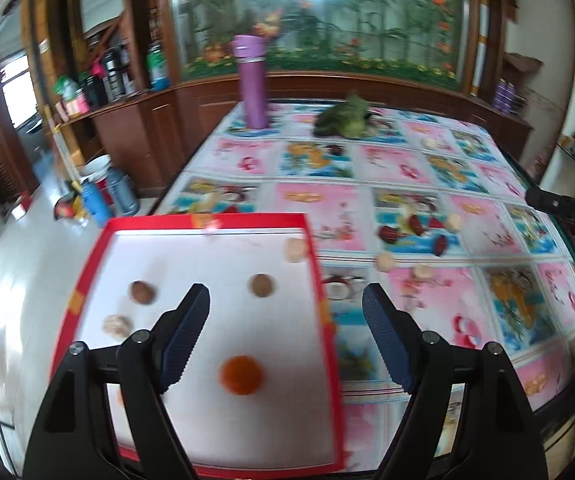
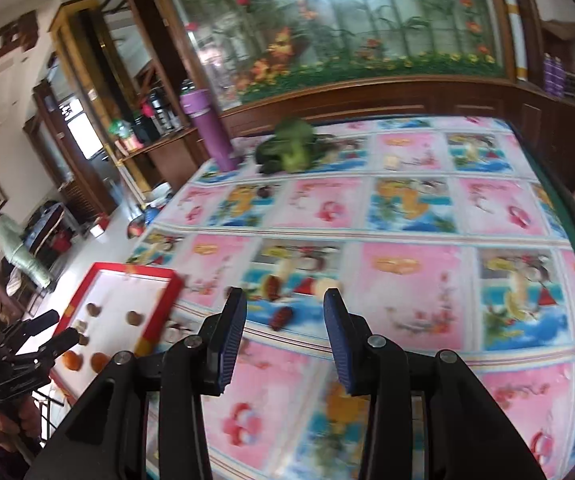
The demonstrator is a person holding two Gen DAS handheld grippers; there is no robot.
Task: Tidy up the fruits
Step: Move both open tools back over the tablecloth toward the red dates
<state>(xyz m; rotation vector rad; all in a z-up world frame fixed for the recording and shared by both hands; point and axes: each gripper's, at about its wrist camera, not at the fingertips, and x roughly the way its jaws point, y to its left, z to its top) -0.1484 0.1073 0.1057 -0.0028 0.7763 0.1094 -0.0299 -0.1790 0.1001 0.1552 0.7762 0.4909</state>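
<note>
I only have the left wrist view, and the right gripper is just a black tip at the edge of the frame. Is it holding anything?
Observer: No. The right gripper is open, with nothing between its fingers.
Operator: What's in front of it?
Observer: A dark red fruit lies on the tablecloth, framed between its fingers in the right wrist view.
Operator: I count one orange fruit in the red tray. Correct?
Observer: The right wrist view shows two side by side in the red tray: a first orange fruit and a second orange fruit.
</note>
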